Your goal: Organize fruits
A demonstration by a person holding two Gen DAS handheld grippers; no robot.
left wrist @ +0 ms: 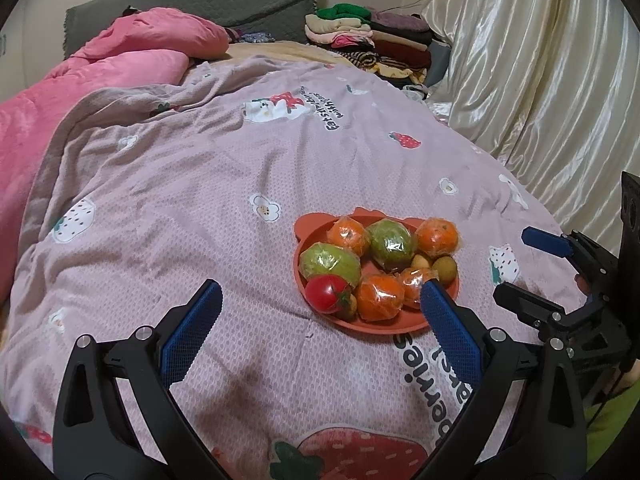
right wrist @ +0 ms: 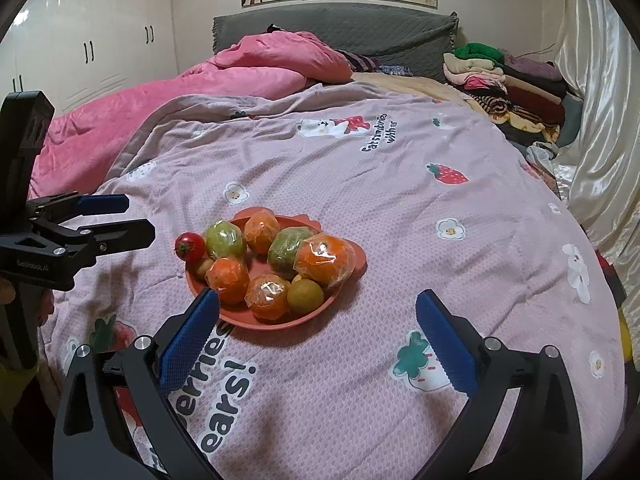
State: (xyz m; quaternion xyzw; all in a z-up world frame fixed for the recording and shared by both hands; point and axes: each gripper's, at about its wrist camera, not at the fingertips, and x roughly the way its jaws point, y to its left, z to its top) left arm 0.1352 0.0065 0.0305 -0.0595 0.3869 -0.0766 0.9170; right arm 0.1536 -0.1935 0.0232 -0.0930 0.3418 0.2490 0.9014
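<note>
Fruit sits heaped on a round terracotta-orange plate with small ear-like bumps on its rim [left wrist: 304,252], which lies on the pinkish-mauve bedspread printed with strawberries, flowers and bears [left wrist: 180,184]. On the plate I count four plastic-wrapped oranges [left wrist: 379,297], two wrapped green fruits [left wrist: 330,264], a glossy red tomato with a green calyx [left wrist: 326,293] at the plate's edge, and a couple of small yellow-green round fruits [left wrist: 445,268] tucked among them; from the right wrist view the tomato [right wrist: 189,246] perches on the rim on the side nearer my left tool. My left gripper [left wrist: 320,300] has its blue-padded fingers spread wide with nothing between them, its right pad reaching over the near edge of the plate beside one wrapped orange; whether it touches I cannot tell. My right gripper [right wrist: 318,308] is likewise spread wide and holds nothing, its left pad just over the near rim of the plate [right wrist: 280,322]. Behind, a rumpled pink duvet [right wrist: 160,100] lies against a grey quilted headboard [right wrist: 360,28], and a stack of folded clothes [right wrist: 504,76] sits beside cream satin curtains [right wrist: 600,100].
</note>
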